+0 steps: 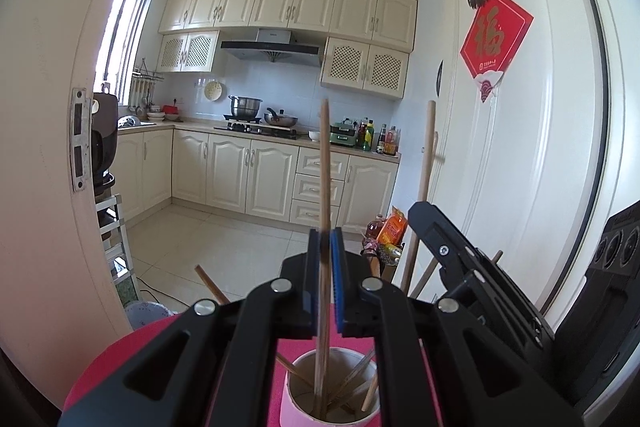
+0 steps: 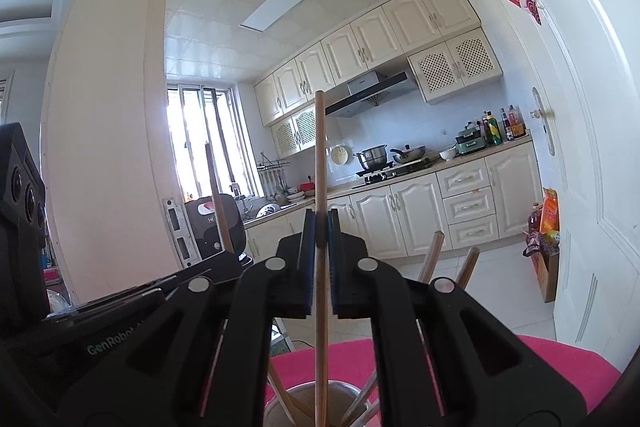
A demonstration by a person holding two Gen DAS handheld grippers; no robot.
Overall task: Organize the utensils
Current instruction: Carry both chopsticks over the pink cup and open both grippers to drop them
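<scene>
My left gripper (image 1: 325, 239) is shut on a wooden chopstick (image 1: 325, 163) that stands upright, its lower end inside a white and pink cup (image 1: 296, 401) holding several other chopsticks. My right gripper (image 2: 320, 223) is shut on another wooden chopstick (image 2: 320, 155), also upright, with its lower end in a metal cup (image 2: 340, 387) with several chopsticks. Both cups stand on a pink tabletop (image 1: 132, 351), which also shows in the right wrist view (image 2: 560, 359). The right gripper's body (image 1: 480, 267) shows at the right of the left wrist view; the left gripper's body (image 2: 120, 303) shows at the left of the right wrist view.
Beyond the table lies a kitchen with cream cabinets (image 1: 248, 171), a stove with pots (image 1: 260, 119) and a tiled floor (image 1: 208, 247). A white door (image 1: 520, 107) with a red paper sign (image 1: 496, 43) stands at the right. A white door frame (image 1: 52, 147) is at the left.
</scene>
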